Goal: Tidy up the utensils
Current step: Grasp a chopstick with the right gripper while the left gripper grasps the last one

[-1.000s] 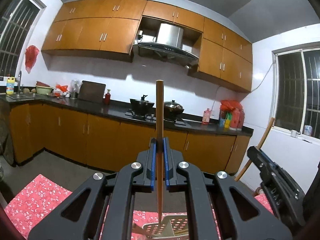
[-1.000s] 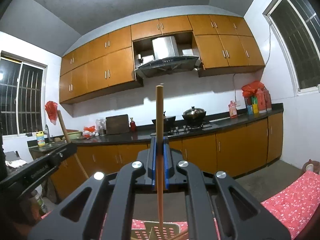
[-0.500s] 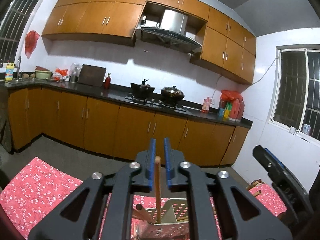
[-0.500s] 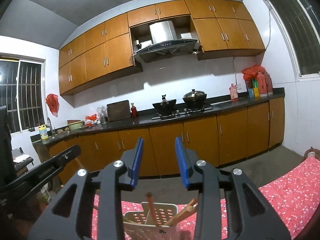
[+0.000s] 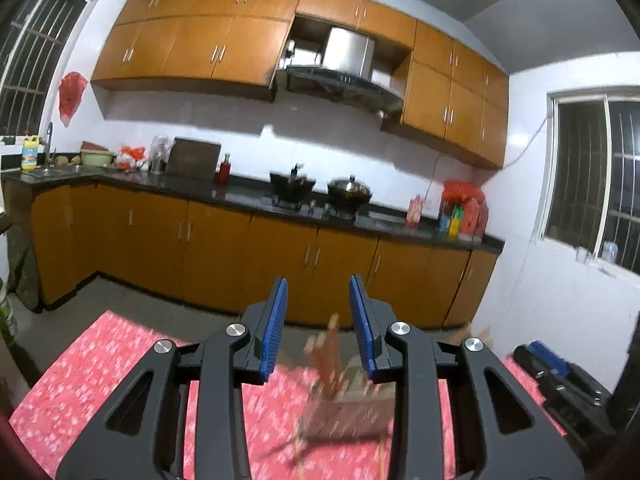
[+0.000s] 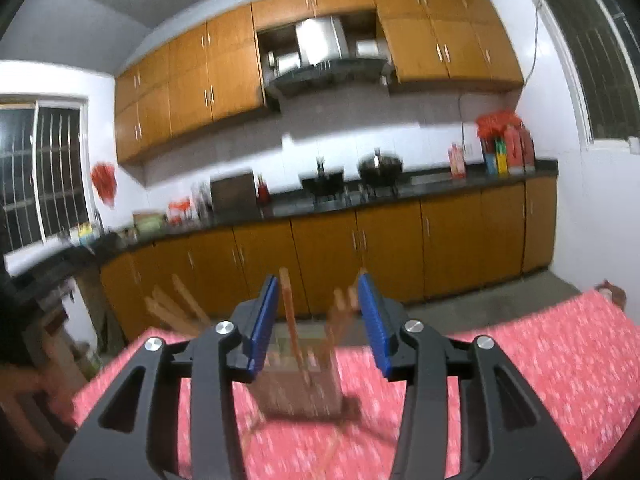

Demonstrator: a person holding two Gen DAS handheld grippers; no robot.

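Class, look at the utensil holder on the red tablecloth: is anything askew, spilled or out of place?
Mostly tidy, though blurred. The chopsticks stand in the utensil holder at mixed angles, some upright, some leaning. Thin sticks, perhaps more chopsticks, seem to lie loose on the red tablecloth in front of the holder. Nothing looks spilled or damaged.

home kitchen: cabinets, stove

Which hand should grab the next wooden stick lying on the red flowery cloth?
Probably right. Both grippers' jaws have just been opening and hold nothing. The right gripper faces the loose wooden sticks straight on; from the left gripper they look blurred and off to one side.
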